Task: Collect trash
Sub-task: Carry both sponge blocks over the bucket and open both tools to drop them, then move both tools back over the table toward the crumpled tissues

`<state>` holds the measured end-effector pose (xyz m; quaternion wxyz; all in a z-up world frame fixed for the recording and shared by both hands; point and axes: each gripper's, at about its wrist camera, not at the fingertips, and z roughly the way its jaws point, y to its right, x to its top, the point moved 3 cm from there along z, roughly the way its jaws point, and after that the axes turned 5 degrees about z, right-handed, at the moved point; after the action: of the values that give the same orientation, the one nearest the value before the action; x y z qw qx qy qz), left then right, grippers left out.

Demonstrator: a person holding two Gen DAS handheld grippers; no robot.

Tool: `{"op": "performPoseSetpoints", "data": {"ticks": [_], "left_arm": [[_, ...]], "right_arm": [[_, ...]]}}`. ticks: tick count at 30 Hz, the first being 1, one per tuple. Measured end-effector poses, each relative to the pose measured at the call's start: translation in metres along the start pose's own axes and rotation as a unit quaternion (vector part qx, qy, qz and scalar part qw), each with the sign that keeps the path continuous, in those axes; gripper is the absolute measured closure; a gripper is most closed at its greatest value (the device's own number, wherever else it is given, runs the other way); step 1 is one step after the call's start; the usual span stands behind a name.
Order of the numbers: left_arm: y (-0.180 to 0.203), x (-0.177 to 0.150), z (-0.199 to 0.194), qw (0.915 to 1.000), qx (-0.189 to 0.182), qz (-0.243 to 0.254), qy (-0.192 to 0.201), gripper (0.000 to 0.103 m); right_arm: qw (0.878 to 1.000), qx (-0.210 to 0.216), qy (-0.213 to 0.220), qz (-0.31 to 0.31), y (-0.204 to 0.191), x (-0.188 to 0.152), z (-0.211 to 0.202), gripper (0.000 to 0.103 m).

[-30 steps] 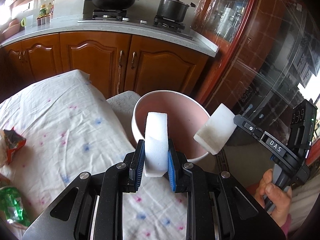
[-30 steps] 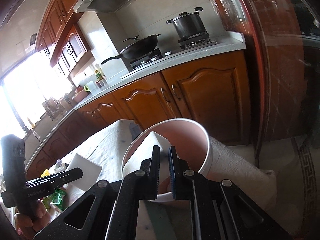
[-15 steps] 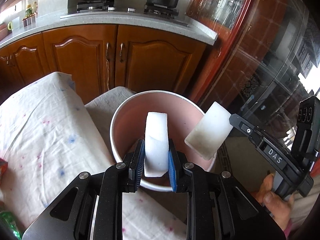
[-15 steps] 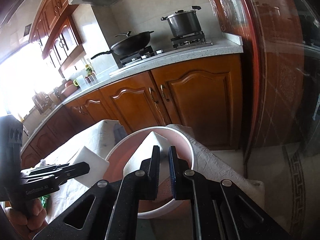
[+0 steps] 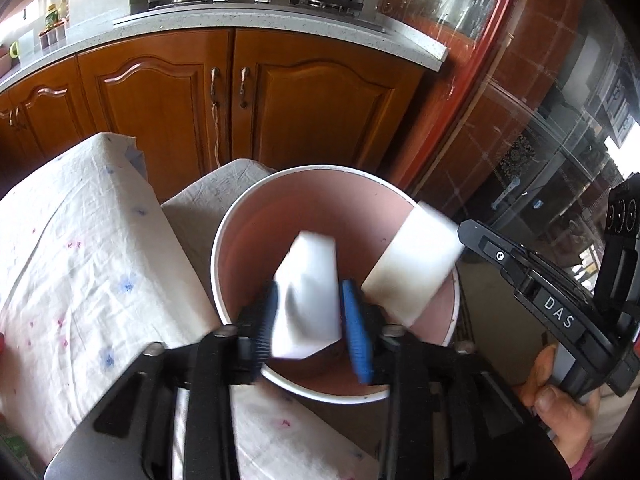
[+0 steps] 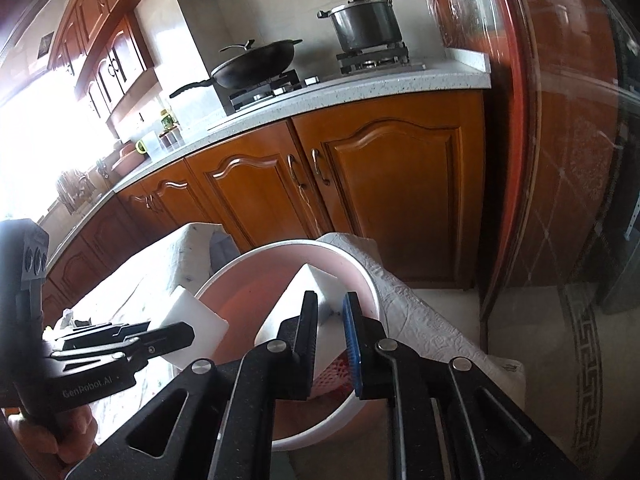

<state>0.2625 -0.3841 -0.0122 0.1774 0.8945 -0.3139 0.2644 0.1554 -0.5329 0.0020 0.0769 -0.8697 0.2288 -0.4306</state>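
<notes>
Your left gripper is spreading its jaws, white foam block tilting loose between them over the round pink plastic bin at lower centre. Your right gripper is opening too, second white foam block between its jaws above the same bin.

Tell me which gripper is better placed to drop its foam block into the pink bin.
Left, probably. The left gripper is opening, its foam block tilting loose above the pink bin. The right gripper is also opening, nearer the rim.
</notes>
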Motion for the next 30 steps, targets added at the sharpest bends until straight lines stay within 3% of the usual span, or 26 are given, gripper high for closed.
{"op": "performPoseSetpoints", "data": {"ticks": [1,2,4,8,15,25,30], "left_arm": [[-0.002,0.000,-0.001,1.0000,-0.003,-0.005,0.004,0.053],[-0.003,-0.001,-0.002,0.9999,-0.005,-0.008,0.006,0.051],[-0.005,-0.002,-0.003,0.9999,-0.005,-0.010,0.007,0.051],[-0.008,-0.007,-0.010,0.9998,-0.008,-0.011,0.012,0.051],[-0.017,-0.020,-0.024,0.9995,-0.007,-0.023,0.020,0.051],[-0.051,-0.045,-0.062,0.9969,0.005,-0.063,0.047,0.051],[-0.067,-0.065,-0.081,0.9951,0.016,-0.079,0.057,0.051]], "right_arm": [[1.000,0.001,-0.001,0.002,0.001,0.001,0.001,0.082],[1.000,0.003,-0.003,0.006,0.002,0.001,0.002,0.080],[1.000,0.008,-0.003,0.012,0.003,0.000,0.001,0.063],[1.000,0.011,0.005,0.018,0.003,-0.001,-0.004,0.062],[0.999,0.029,0.015,0.023,-0.003,-0.003,-0.015,0.051],[0.997,0.067,0.020,0.015,-0.033,-0.014,-0.030,0.035],[0.996,0.090,0.021,0.011,-0.054,-0.026,-0.036,0.034]]}}
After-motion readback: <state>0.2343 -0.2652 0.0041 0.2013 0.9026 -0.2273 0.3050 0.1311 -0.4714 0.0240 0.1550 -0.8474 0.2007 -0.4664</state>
